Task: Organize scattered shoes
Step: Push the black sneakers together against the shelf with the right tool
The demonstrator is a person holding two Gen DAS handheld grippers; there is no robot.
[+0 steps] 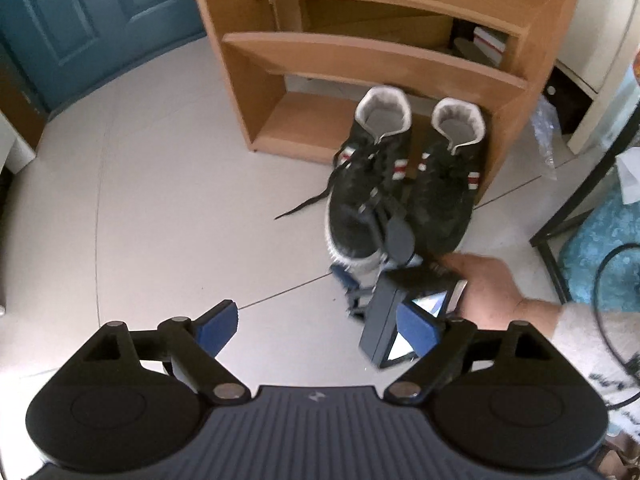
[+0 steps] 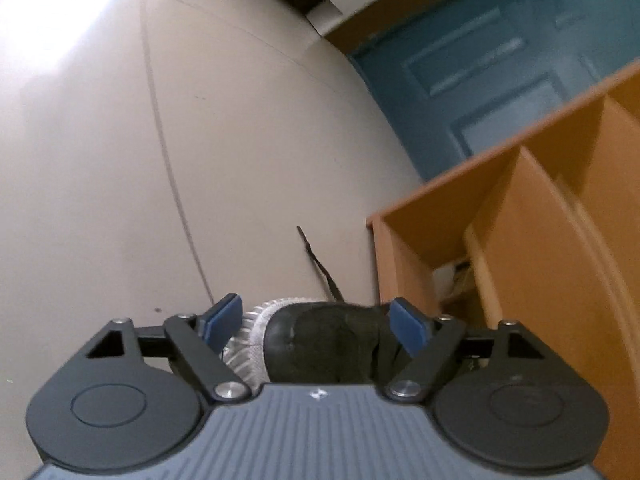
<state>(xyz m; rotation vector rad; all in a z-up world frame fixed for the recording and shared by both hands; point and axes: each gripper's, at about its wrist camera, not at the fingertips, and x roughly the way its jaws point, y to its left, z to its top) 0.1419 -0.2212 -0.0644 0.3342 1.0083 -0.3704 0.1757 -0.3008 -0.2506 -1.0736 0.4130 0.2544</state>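
Two black sneakers with grey lining and red-and-white stripes stand side by side on the floor, heels toward the wooden shelf unit [image 1: 376, 60]. They are the left shoe [image 1: 360, 184] and the right shoe [image 1: 444, 188]. A hand [image 1: 488, 292] holds my right gripper [image 1: 370, 256] at the left shoe's toe, with one finger on each side of it. In the right wrist view that toe [image 2: 320, 340] lies between the blue pads [image 2: 222, 320], and the jaws stand wide around it. My left gripper [image 1: 318, 326] hovers open above the floor, short of the shoes, with nothing between its fingers.
A loose lace [image 1: 304, 204] trails left across the pale tiled floor [image 1: 160, 200]. A blue door [image 1: 92, 20] is at the back left. A black metal frame [image 1: 576, 200], teal fabric [image 1: 600, 240], a cable and a plastic bag [image 1: 546, 132] crowd the right. Books [image 1: 490, 42] sit on a middle shelf.
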